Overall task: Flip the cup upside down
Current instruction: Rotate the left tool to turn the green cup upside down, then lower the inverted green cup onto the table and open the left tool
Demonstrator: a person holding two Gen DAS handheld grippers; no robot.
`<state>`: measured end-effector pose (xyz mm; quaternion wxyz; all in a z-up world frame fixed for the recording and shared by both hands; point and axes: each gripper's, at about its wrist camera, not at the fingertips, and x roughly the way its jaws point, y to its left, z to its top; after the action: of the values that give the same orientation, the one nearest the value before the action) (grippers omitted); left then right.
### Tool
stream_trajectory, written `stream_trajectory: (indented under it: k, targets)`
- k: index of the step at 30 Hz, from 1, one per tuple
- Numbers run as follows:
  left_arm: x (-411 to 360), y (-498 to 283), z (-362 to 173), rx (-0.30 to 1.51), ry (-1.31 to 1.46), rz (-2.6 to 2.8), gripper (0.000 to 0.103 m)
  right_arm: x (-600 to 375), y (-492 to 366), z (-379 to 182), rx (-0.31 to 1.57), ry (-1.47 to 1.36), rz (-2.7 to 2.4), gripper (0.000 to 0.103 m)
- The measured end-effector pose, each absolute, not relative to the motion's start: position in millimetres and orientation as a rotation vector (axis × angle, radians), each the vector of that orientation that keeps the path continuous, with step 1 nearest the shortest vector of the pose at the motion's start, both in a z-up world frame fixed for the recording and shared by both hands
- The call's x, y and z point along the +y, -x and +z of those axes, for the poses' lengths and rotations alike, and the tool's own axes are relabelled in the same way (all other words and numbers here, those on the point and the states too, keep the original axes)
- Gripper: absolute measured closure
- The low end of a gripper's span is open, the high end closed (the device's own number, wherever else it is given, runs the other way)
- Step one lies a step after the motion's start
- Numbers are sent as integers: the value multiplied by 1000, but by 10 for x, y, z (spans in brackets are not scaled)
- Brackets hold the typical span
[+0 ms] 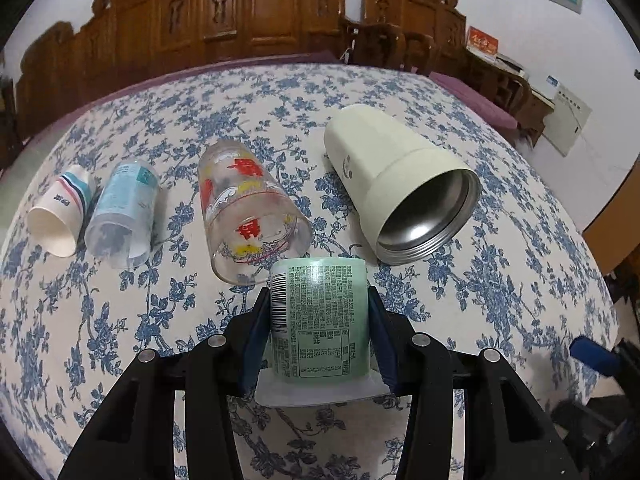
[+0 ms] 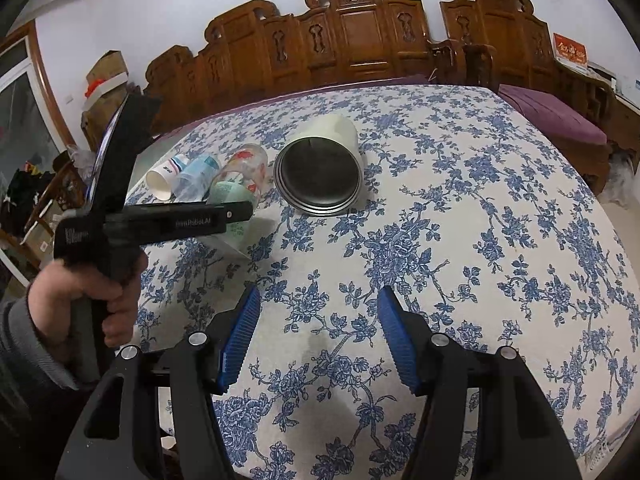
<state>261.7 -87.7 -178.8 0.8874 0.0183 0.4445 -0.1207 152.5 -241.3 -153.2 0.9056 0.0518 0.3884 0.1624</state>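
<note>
Green-labelled cup [image 1: 318, 320] sits clamped between the blue pads [image 1: 254, 340] of the left hand-held gripper [image 1: 318, 336], nearest the left wrist camera. Its printed label with barcode faces the lens; a wide white rim shows at the near, lower end, and the far end points toward the row of cups beyond. Whether it touches the desk [image 1: 500, 300] cannot be told.

From the right wrist view, the right hand-held gripper [image 2: 318, 340] hangs over bare floral cloth, its ribbed blue pads [image 2: 240, 336] spread wide with nothing between them. To its left a hand [image 2: 86, 300] grips the other tool's black handle.

Just past the held cup, a clear glass tumbler [image 1: 252, 216] with red and yellow print lies on its side, mouth toward the camera. To its right lies a cream steel-lined tumbler [image 1: 400, 184], also on its side, open mouth angled near-right. Left of the glass: a clear plastic cup [image 1: 122, 208] with pale blue label, then a striped paper cup [image 1: 62, 212] touching it, both lying down.

Behind the desk stands carved wooden furniture [image 1: 240, 20] against a white wall.
</note>
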Motion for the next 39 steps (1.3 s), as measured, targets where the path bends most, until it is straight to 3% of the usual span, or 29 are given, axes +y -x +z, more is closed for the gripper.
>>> stream_trajectory:
  k: [27, 29, 33, 35, 39]
  targets:
    - [-808, -1937, -1827, 913, -105, -211, 57, -2464, -1511, -1510, 787, -127, 331, 40]
    - [-797, -1913, -1797, 906, -103, -209, 50, -2465, -1507, -1509, 786, -130, 331, 40]
    - [-752, -1846, -1715, 901, -80, -208, 46, -2455, -1495, -1501, 778, -131, 330, 40]
    - [-722, -1796, -1662, 899, -74, -202, 34, -2449, -1486, -1487, 773, -131, 324, 40]
    - [-665, -1705, -1570, 893, -62, -192, 25, -2410, -1456, -1461, 762, -120, 326, 40]
